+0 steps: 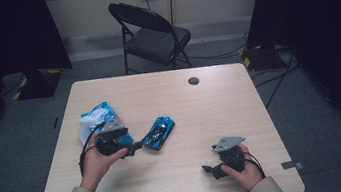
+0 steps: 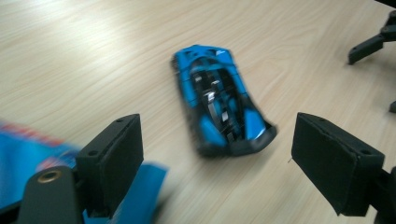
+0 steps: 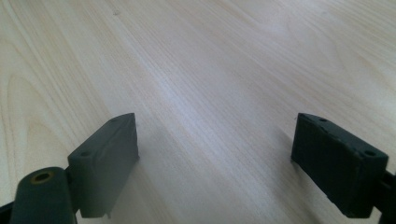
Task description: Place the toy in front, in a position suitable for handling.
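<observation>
From my remote seat this reads as a recording lab: beyond my grippers, past the bare wooden table (image 1: 219, 99), a black folding chair (image 1: 152, 35) stands between dark curtains (image 1: 318, 14), cables (image 1: 277, 76) trailing over grey carpet

You can read no text here: the print on the blue packet (image 1: 102, 116) is too small and blurred, and the blue toy car (image 2: 218, 100) shows no legible lettering.
</observation>
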Demonstrator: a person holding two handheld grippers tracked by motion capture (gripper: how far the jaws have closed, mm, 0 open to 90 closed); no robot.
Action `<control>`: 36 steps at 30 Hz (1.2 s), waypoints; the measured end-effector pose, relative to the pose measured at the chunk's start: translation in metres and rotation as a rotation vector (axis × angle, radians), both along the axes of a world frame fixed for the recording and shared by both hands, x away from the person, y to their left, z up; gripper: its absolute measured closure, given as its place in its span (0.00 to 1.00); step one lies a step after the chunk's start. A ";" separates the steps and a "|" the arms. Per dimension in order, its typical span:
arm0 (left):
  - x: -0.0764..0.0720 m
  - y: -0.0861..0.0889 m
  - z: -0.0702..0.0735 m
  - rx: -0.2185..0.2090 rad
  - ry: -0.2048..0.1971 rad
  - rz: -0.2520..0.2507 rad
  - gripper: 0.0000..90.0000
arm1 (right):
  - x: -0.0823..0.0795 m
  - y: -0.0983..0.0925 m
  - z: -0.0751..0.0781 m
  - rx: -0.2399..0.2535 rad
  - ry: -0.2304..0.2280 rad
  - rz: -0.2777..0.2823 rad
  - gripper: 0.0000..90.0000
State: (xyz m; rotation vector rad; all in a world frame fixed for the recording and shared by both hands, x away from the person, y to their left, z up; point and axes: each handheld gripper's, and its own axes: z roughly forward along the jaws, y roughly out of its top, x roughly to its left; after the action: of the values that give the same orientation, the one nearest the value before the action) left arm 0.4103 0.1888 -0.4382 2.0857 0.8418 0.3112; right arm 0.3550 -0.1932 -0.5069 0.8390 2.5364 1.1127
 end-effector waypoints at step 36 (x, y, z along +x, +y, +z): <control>0.031 -0.074 -0.056 0.118 0.065 0.120 0.18 | 0.000 0.000 0.000 -0.001 0.001 0.001 0.15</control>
State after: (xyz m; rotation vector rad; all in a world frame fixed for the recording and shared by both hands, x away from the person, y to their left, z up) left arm 0.4418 0.1149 -0.4945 2.1687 1.0120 0.3666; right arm 0.3553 -0.1933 -0.5070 0.8382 2.5381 1.1122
